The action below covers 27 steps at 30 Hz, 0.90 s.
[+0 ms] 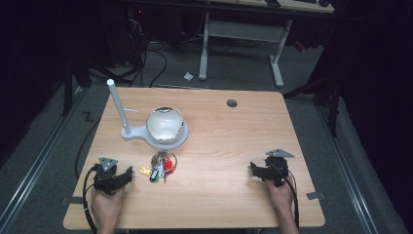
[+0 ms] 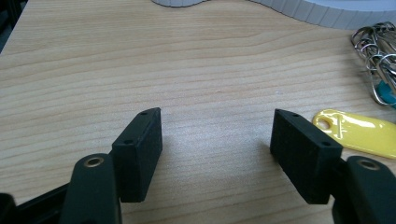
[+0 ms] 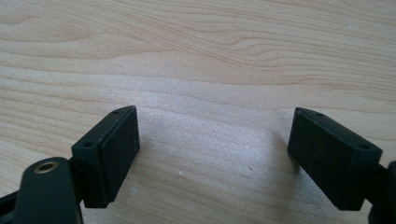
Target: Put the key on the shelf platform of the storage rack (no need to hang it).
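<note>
High view: wooden table (image 1: 219,141) across the middle of the frame, with a bunch of keys (image 1: 161,165) just left of centre, a yellow tag (image 1: 144,171) at its left edge and a red one on its right. Above the keys, a white stand (image 1: 146,134) carrying a shiny silver bowl (image 1: 165,124), with a white post rising toward the upper left. Lower left of the frame: left gripper (image 1: 127,174) held in a hand (image 1: 107,204), jaws spread and resting low over the table, close beside the yellow tag, perhaps just short of touching it, hard to say at this size. Lower right: right gripper (image 1: 253,168) in the other hand (image 1: 281,195), jaws pointing left, well apart from the keys. Left gripper view: both black jaws wide apart with bare wood between them, yellow tag (image 2: 357,132) lying flat just beyond the right-hand jaw, key rings (image 2: 378,46) at the right edge, ribbed rim of the white stand (image 2: 322,11) along the top. Right gripper view: right gripper (image 3: 212,135) spread wide, holding nothing, plain wood grain behind.
</note>
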{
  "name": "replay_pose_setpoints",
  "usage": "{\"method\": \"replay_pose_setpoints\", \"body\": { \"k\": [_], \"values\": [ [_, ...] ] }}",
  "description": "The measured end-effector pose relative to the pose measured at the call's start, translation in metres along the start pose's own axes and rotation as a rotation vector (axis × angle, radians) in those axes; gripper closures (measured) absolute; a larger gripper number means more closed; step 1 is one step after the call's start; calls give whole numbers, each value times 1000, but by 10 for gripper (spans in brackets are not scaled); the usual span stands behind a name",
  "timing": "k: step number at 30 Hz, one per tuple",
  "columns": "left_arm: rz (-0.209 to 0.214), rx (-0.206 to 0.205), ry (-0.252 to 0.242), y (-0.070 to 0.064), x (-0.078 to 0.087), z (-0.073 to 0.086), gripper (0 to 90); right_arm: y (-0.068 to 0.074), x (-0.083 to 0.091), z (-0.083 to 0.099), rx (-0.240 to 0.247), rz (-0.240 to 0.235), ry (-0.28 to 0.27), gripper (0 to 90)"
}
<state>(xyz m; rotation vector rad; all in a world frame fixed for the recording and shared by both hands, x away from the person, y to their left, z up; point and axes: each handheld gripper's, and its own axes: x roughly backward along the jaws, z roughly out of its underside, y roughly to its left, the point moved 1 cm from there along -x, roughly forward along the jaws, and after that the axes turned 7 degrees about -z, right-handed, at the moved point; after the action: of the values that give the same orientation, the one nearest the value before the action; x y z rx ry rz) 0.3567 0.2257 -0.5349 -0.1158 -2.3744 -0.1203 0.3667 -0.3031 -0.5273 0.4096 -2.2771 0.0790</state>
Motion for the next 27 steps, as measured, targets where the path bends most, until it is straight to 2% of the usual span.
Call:
{"method": "replay_pose_setpoints", "body": {
  "k": [13,27],
  "values": [
    [5,-1,1,0,0,0,329,0,0,0,0,1,-2,167],
    [22,-21,3,1,-1,-1,310,0,0,0,0,0,-2,167]
  ]
}}
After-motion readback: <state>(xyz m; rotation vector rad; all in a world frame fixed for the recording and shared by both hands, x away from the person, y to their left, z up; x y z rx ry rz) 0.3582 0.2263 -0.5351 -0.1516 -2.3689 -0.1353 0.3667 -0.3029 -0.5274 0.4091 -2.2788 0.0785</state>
